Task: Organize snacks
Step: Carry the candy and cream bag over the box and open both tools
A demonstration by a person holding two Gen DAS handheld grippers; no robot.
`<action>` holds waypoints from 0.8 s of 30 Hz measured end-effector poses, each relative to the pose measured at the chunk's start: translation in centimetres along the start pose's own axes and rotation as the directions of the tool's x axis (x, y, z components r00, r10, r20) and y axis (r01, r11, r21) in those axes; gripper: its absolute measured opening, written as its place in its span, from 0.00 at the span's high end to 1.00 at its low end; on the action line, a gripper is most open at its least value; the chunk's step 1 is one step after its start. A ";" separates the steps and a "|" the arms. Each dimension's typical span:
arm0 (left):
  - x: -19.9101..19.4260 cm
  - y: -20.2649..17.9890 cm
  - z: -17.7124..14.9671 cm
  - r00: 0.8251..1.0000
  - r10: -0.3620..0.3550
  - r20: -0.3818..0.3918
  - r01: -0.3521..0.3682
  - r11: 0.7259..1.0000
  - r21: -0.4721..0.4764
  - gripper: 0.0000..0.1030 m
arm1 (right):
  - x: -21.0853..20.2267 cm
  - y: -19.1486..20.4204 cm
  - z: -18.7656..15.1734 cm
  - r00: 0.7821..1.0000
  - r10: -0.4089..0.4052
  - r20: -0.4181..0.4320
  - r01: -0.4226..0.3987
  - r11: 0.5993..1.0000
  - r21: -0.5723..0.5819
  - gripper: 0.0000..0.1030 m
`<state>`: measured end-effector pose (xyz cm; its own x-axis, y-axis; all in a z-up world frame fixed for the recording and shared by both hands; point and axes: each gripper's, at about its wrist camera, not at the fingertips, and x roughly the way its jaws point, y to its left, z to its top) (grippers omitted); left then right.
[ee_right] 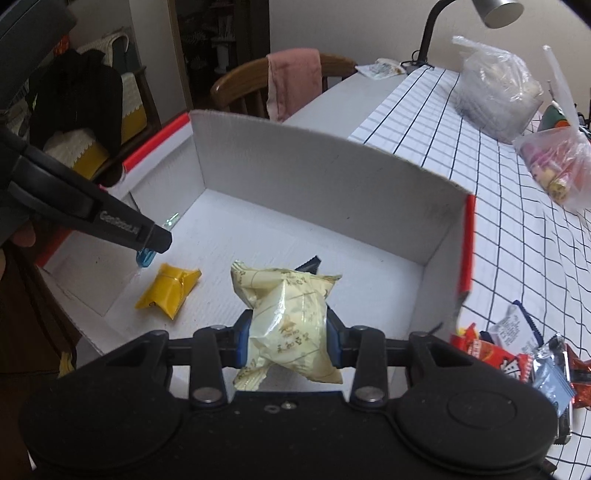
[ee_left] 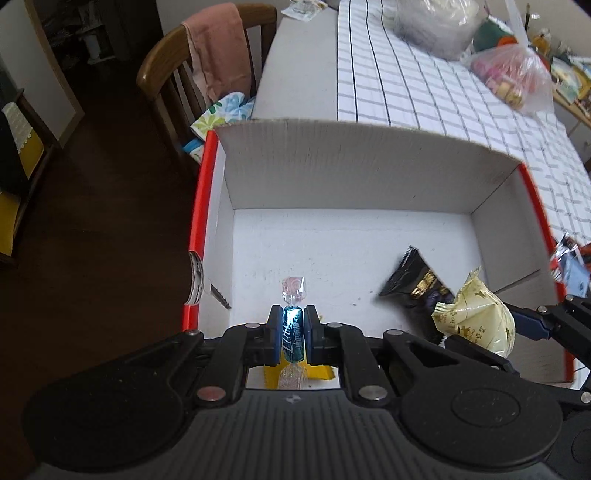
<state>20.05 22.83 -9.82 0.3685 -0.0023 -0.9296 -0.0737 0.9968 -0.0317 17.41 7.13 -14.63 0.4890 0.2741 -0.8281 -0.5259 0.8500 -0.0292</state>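
A white cardboard box with red outer sides (ee_left: 347, 173) (ee_right: 325, 173) stands on the table edge. My left gripper (ee_left: 293, 334) (ee_right: 147, 254) is shut on a blue twist-wrapped candy (ee_left: 293, 332) and hangs over the box's near left part. My right gripper (ee_right: 288, 339) is shut on a cream-yellow snack packet (ee_right: 288, 325) (ee_left: 476, 321), held above the box floor. On that floor lie a yellow packet (ee_right: 168, 290) (ee_left: 319, 371) and a black packet (ee_left: 413, 280), whose corner (ee_right: 310, 264) peeks from behind the cream packet.
Several loose snack packets (ee_right: 517, 354) lie on the checked tablecloth (ee_right: 498, 206) right of the box. Plastic bags (ee_right: 495, 88) and a desk lamp (ee_right: 480, 14) stand at the far end. A wooden chair with a pink cloth (ee_left: 218, 62) stands left of the table.
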 end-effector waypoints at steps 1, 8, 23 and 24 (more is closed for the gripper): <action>0.4 0.0 0.0 1.000 0.003 -0.008 -0.003 1.000 0.005 0.89 | 0.3 0.1 0.0 1.000 0.001 -0.007 -0.001 1.000 -0.003 0.64; 1.8 -0.5 0.0 0.999 0.003 -0.049 0.000 0.999 0.049 0.89 | 1.3 0.7 -0.2 0.999 0.002 -0.046 -0.002 1.000 -0.007 0.62; 1.6 -0.5 -0.3 0.998 -0.007 -0.058 0.011 0.998 0.059 0.88 | 0.8 1.0 -0.3 0.999 -0.002 -0.042 0.003 1.000 0.010 0.51; 1.5 -0.5 -0.3 0.998 -0.009 -0.055 0.012 0.998 0.057 0.88 | 0.7 1.0 -0.3 0.999 -0.003 -0.039 0.004 1.000 0.011 0.51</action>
<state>20.36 22.32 -11.28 0.3173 -0.0157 -0.9482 -0.0164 0.9996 -0.0221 17.01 7.98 -15.38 0.4634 0.2539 -0.8490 -0.5162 0.8561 -0.0257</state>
